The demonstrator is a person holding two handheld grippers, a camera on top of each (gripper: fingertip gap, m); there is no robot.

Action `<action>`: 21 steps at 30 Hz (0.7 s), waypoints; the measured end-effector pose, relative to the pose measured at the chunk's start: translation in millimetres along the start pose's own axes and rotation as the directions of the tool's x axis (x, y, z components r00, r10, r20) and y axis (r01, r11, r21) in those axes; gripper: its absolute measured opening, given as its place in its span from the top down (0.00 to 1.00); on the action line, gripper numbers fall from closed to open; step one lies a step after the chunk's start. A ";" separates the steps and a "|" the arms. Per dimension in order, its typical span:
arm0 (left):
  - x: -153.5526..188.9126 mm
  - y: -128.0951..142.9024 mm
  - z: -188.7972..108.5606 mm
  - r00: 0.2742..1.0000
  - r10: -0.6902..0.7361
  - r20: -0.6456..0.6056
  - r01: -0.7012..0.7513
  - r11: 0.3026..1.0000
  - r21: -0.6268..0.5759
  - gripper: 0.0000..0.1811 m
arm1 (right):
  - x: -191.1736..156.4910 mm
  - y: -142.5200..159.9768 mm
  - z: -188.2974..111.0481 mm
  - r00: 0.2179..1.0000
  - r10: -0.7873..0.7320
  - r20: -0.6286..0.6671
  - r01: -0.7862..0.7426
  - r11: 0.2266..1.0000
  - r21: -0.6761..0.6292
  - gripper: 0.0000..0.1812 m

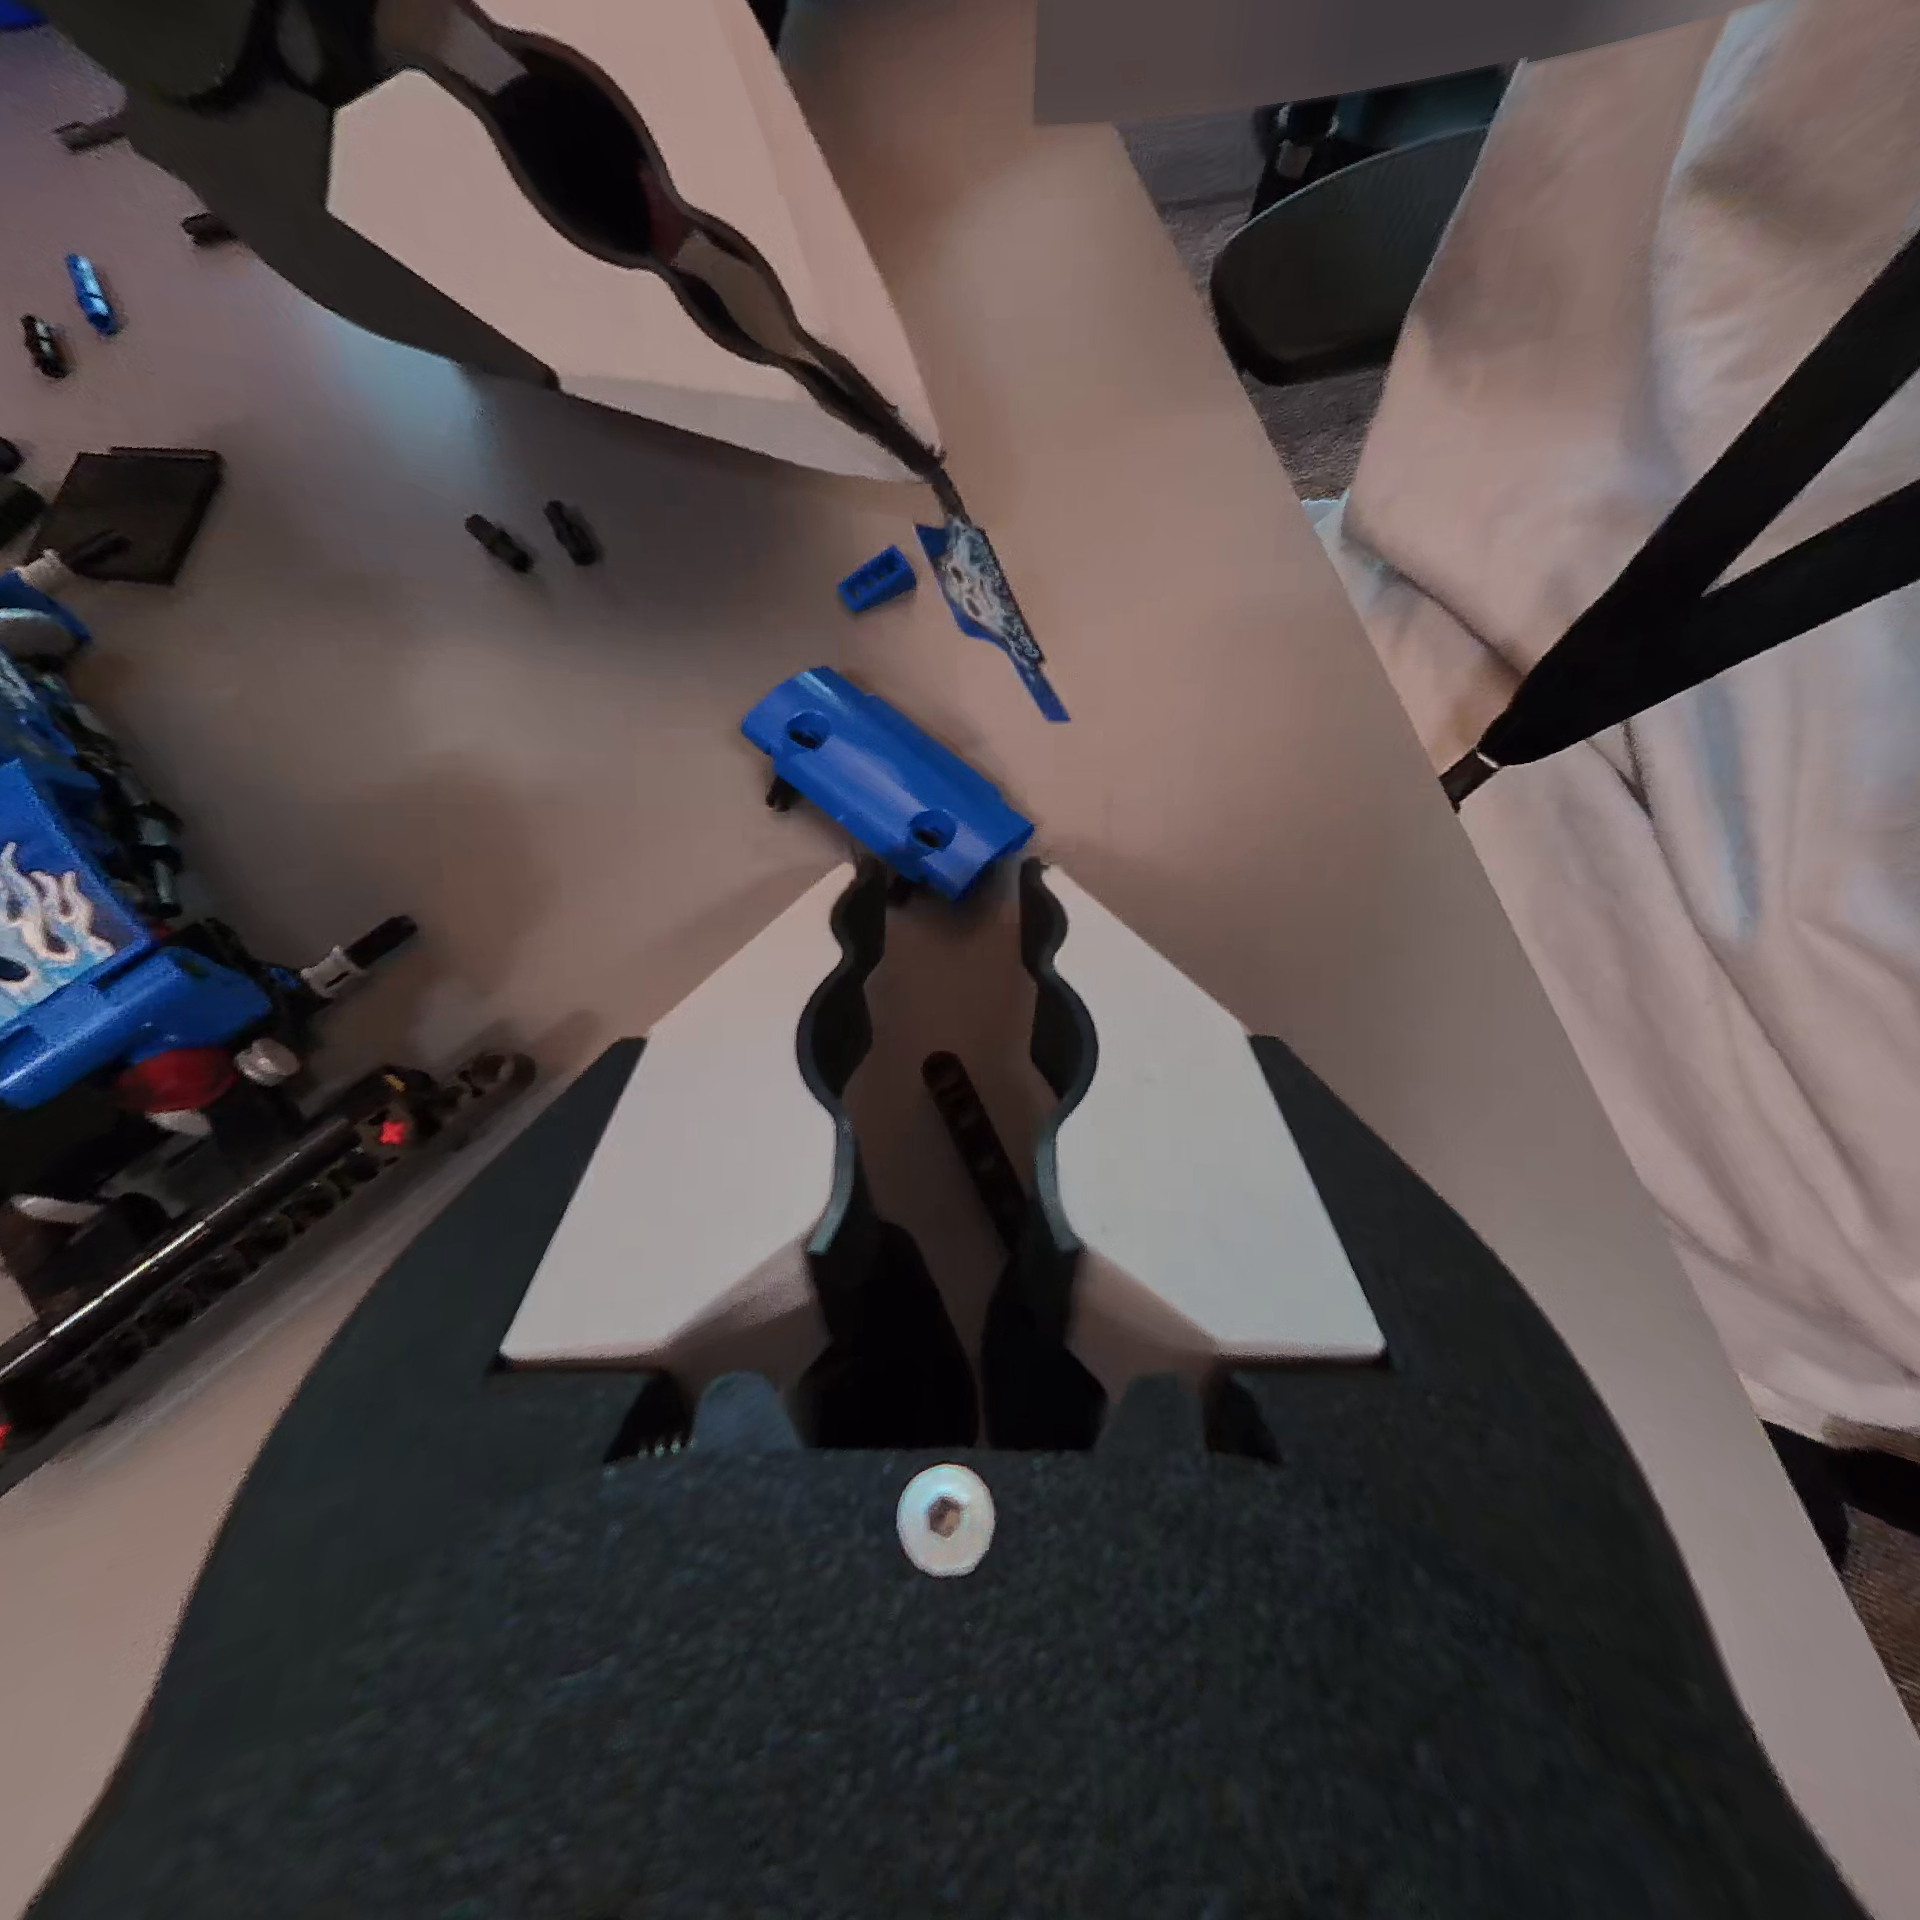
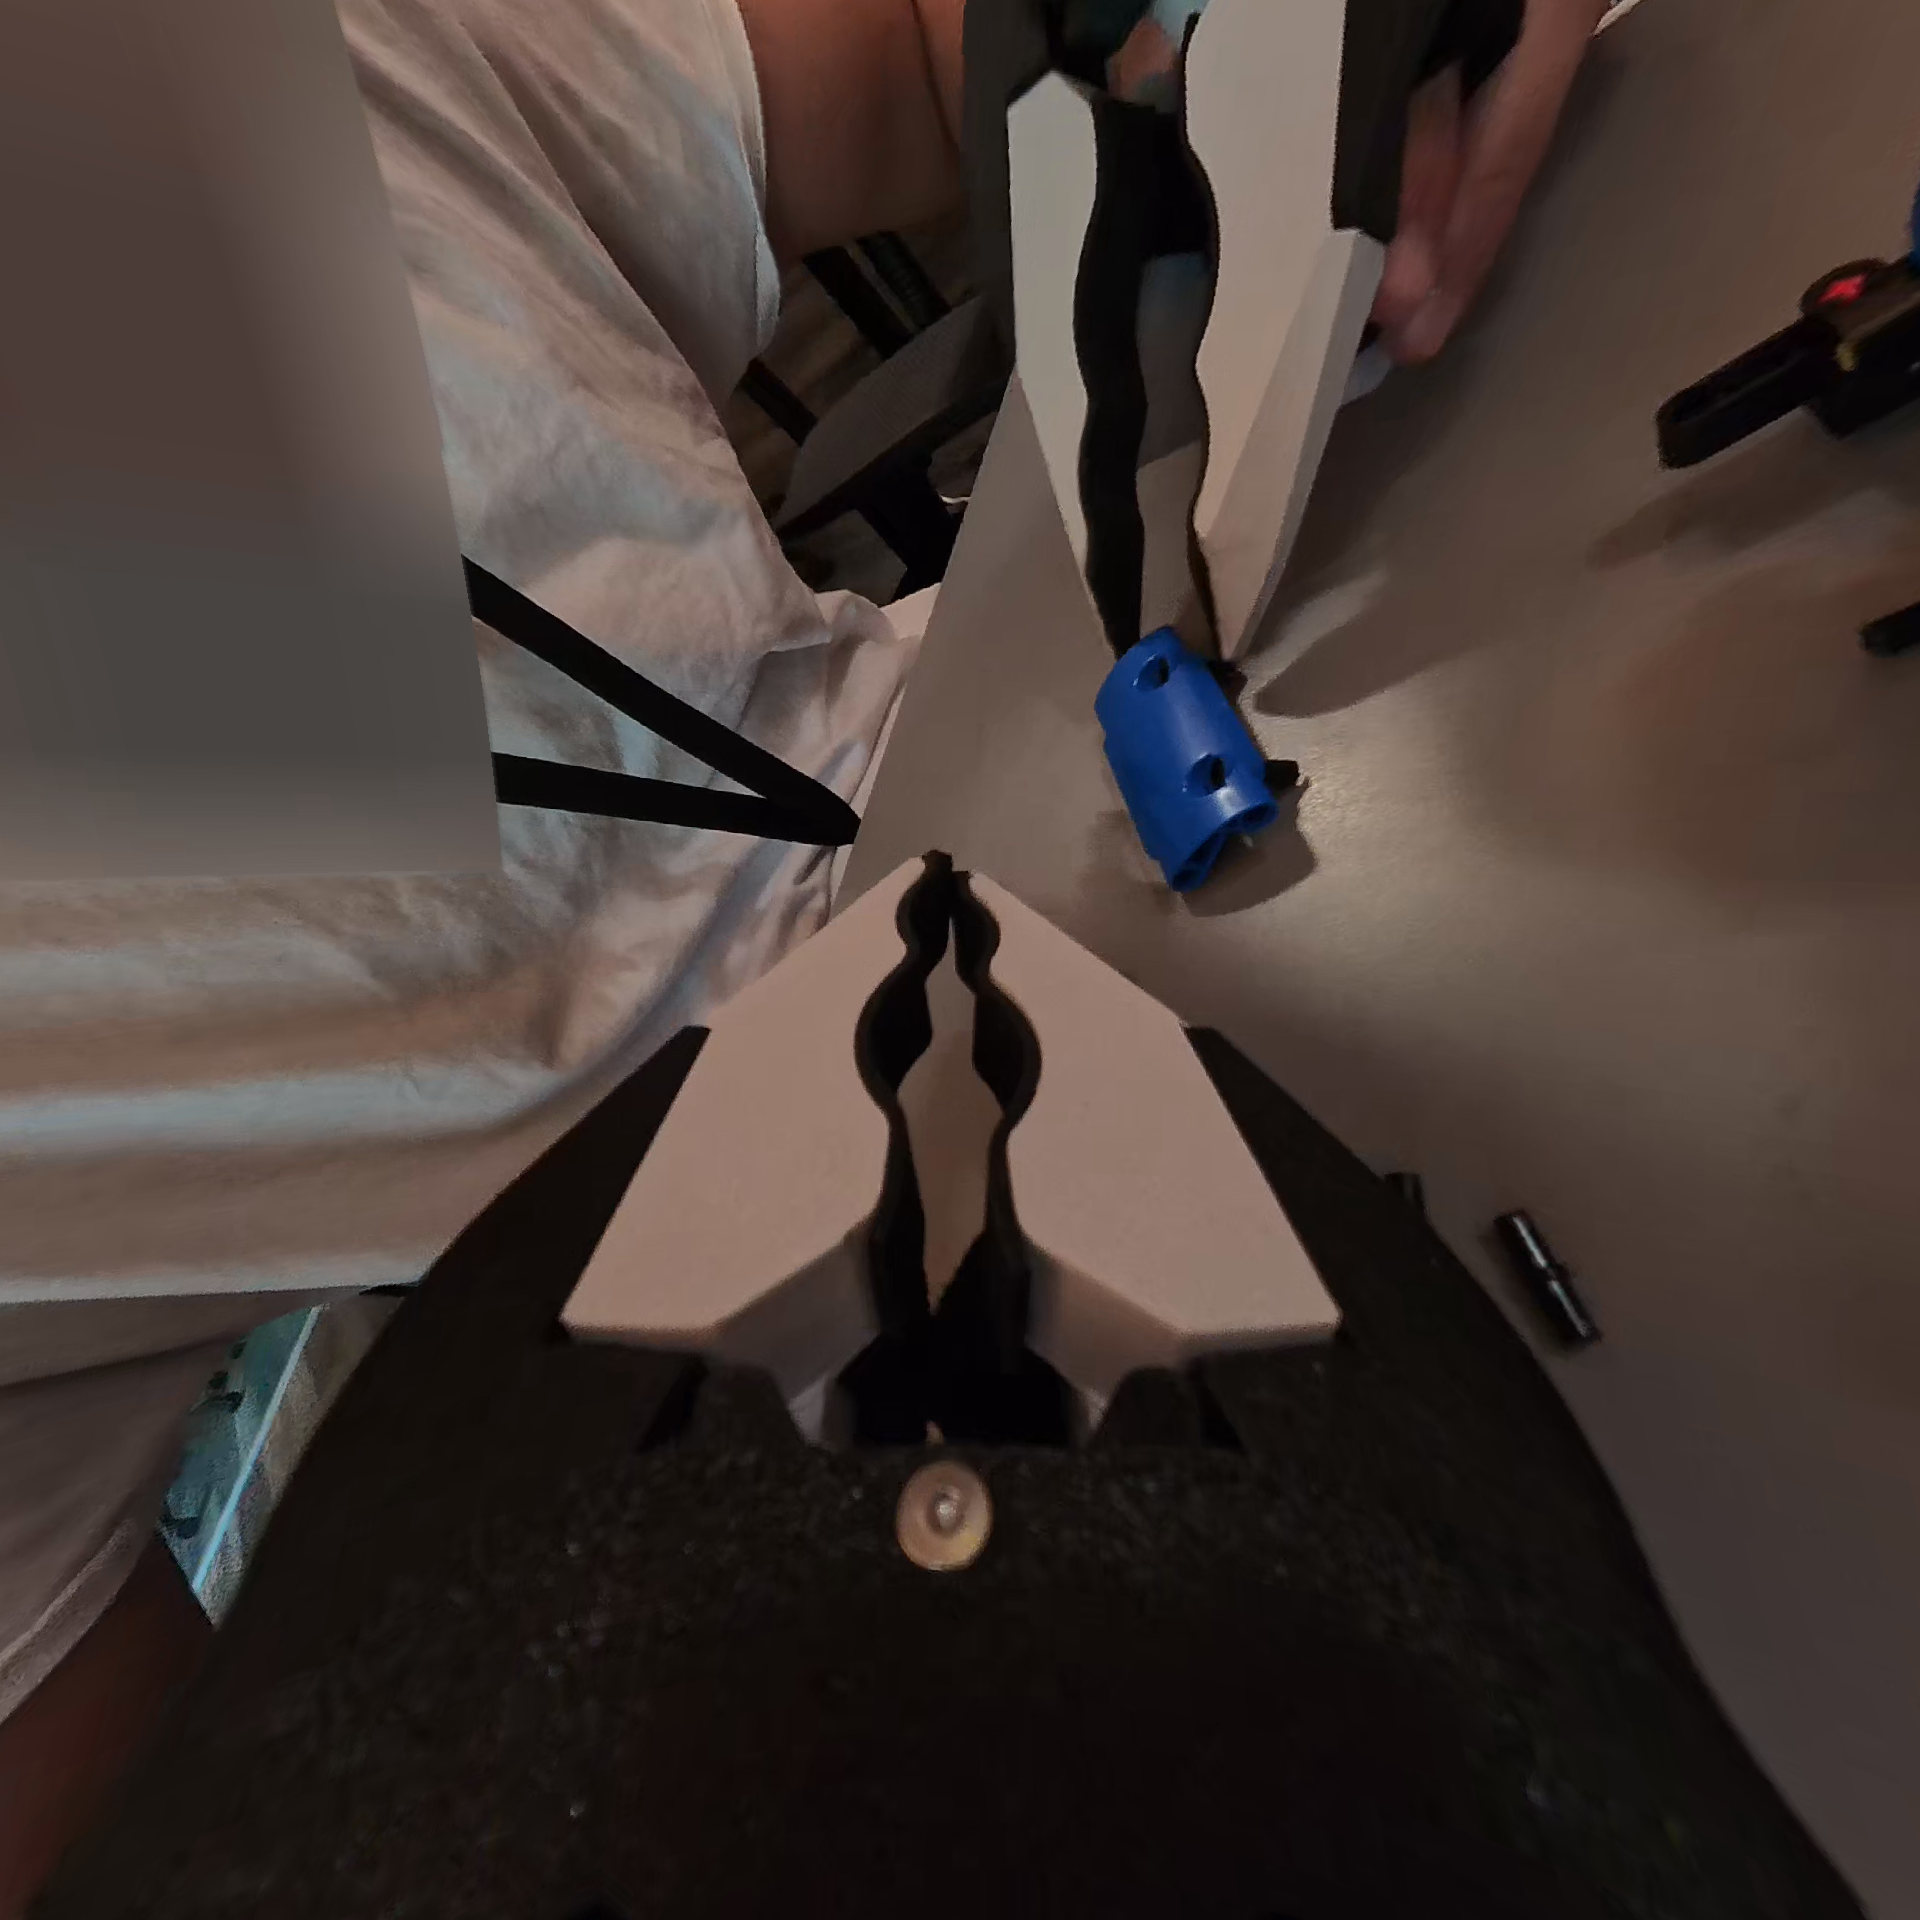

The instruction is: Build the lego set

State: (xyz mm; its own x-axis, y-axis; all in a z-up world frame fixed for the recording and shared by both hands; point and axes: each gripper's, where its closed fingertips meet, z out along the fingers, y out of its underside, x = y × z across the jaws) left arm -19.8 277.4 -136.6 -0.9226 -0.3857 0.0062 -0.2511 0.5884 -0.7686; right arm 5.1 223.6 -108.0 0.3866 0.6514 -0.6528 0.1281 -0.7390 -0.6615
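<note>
The left gripper [image 1: 951, 883], at the centre of its own view, stands partly open, its tips at the near end of a blue curved panel [image 1: 883, 779]; whether they pinch the piece or only touch it I cannot tell. The right gripper [image 2: 940, 878] has its tips pressed together on nothing I can make out. The panel lies on the worktop [image 1: 520, 727] just past the left tips. I judge it light, rigid and smooth, likely to skid if nudged, so best taken across its flat ends or long edges, not over the rounded back. Farther off, a small blue brick [image 1: 876, 580] and two black pins [image 1: 530, 538] lie loose, with the part-built blue model [image 1: 94, 935] at the left edge. Only the right wrist view shows the panel's hollow end [image 2: 1226, 836] and the hand [image 2: 1455, 208] carrying the left gripper; only the left view shows the model.
</note>
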 end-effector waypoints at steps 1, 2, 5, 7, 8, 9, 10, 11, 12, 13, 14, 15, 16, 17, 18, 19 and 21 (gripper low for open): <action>1.1 -0.2 -0.3 1.000 -0.004 -0.012 0.004 1.000 0.002 0.85 | 0.5 1.5 0.1 1.000 0.003 0.006 -0.003 1.000 -0.004 1.00; 1.6 -0.2 -0.4 1.000 -0.007 -0.020 0.007 1.000 0.002 0.84 | 0.3 1.5 -0.5 1.000 0.001 0.011 -0.001 1.000 -0.002 1.00; -2.5 -1.5 0.5 1.000 -0.015 -0.023 0.015 1.000 0.006 0.78 | -3.5 3.1 -1.8 0.999 0.000 0.043 0.000 1.000 -0.007 1.00; -5.1 -7.8 1.7 0.998 -0.041 -0.056 0.043 0.999 0.028 0.72 | -2.4 3.6 -0.8 0.999 0.006 0.046 -0.006 1.000 -0.011 1.00; -4.4 -11.9 2.3 0.996 -0.049 -0.081 0.053 0.998 0.041 0.69 | -3.3 3.7 -0.1 0.999 0.007 0.052 -0.007 1.000 -0.012 1.00; -3.2 -14.5 3.0 0.994 -0.045 -0.102 0.050 0.998 0.047 0.69 | -4.2 5.1 0.8 0.998 0.004 0.055 -0.003 1.000 -0.020 1.00; -3.4 -14.7 4.0 0.994 -0.026 -0.109 0.031 0.999 0.045 0.67 | -5.2 7.1 1.8 0.998 0.000 0.057 0.002 1.000 -0.029 1.00; -6.6 -12.5 5.4 0.995 0.003 -0.095 0.000 1.000 0.030 0.65 | -6.0 8.6 2.5 0.998 -0.003 0.059 0.005 0.999 -0.036 1.00; -9.7 -10.6 6.4 0.996 0.032 -0.084 -0.031 0.999 0.016 0.63 | -6.7 9.2 2.6 0.998 -0.006 0.061 0.008 0.999 -0.037 1.00; -9.0 -9.7 7.0 0.993 0.062 -0.100 -0.061 0.998 0.010 0.63 | -7.6 9.1 2.6 0.998 -0.007 0.066 0.010 0.999 -0.036 1.00; -8.2 -9.1 7.6 0.989 0.084 -0.121 -0.085 0.996 0.001 0.63 | -8.0 9.0 2.4 0.998 -0.007 0.070 0.009 0.999 -0.034 1.00; -8.3 -9.4 8.5 0.985 0.099 -0.141 -0.101 0.995 -0.008 0.62 | -8.5 8.7 1.9 0.997 -0.004 0.075 0.007 0.999 -0.032 1.00; -8.9 -10.7 9.5 0.981 0.111 -0.160 -0.114 0.993 -0.013 0.60 | -9.2 8.1 1.6 0.997 -0.003 0.081 0.006 1.000 -0.028 1.00; -9.4 -11.6 10.2 0.976 0.127 -0.179 -0.134 0.991 -0.023 0.56 | -9.9 7.9 1.3 0.996 -0.004 0.086 0.007 1.000 -0.027 1.00; -11.3 -13.4 10.6 0.970 0.152 -0.190 -0.160 0.987 -0.030 0.56 | -10.4 8.0 1.1 0.996 -0.004 0.090 0.007 1.000 -0.027 1.00; -12.0 -17.3 11.1 0.960 0.193 -0.201 -0.201 0.980 -0.017 0.54 | -10.9 8.2 1.1 0.996 -0.004 0.092 0.007 1.000 -0.027 1.00; -10.8 -25.1 11.5 0.930 0.304 -0.208 -0.304 0.952 0.032 0.49 | -11.5 8.6 1.3 0.995 -0.006 0.095 0.009 1.000 -0.029 1.00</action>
State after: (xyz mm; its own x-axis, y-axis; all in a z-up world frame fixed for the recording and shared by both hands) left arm -0.1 258.6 -124.8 -0.9950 -0.0320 -0.0950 0.0510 0.6546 -0.7542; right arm 0.6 210.0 -106.7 0.2972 0.6691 -0.6811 0.1574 -0.7379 -0.6562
